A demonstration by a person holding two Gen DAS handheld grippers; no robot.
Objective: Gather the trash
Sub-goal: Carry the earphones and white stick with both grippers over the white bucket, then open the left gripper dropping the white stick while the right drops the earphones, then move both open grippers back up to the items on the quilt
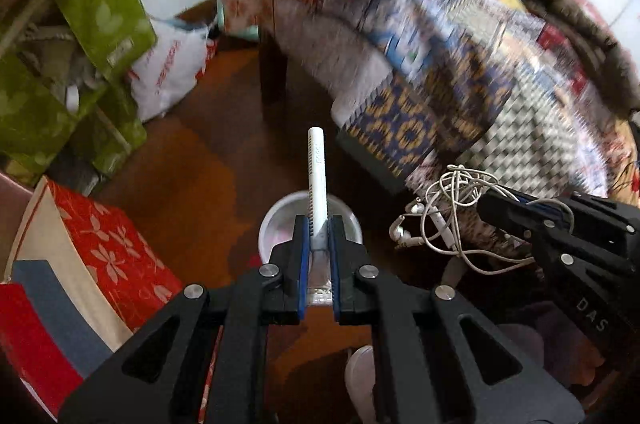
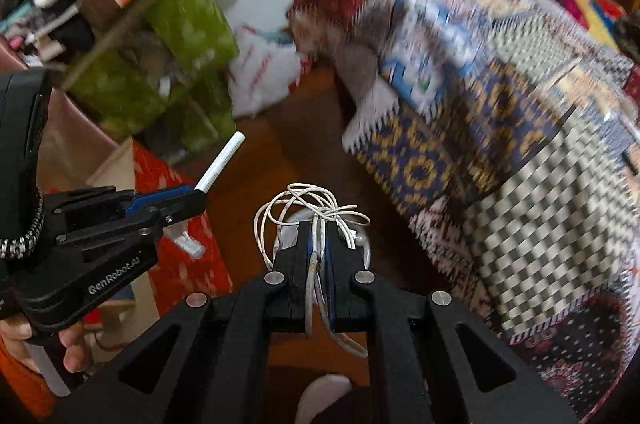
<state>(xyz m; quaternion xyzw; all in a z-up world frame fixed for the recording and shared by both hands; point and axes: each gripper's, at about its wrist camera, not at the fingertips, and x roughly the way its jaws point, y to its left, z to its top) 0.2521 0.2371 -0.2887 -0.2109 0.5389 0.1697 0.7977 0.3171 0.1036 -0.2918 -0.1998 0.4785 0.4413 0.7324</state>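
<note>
Here the left gripper is clamped on a white tube that sticks out past its fingertips, above a white bin; just beside it, the right gripper pinches tangled white earphones.

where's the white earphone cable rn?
Clamped in the right gripper, the white earphone cable bunches above its fingertips; in the left wrist view it hangs right of the left gripper, which holds a white tube.

Left gripper, right gripper: jaws clamped.
</note>
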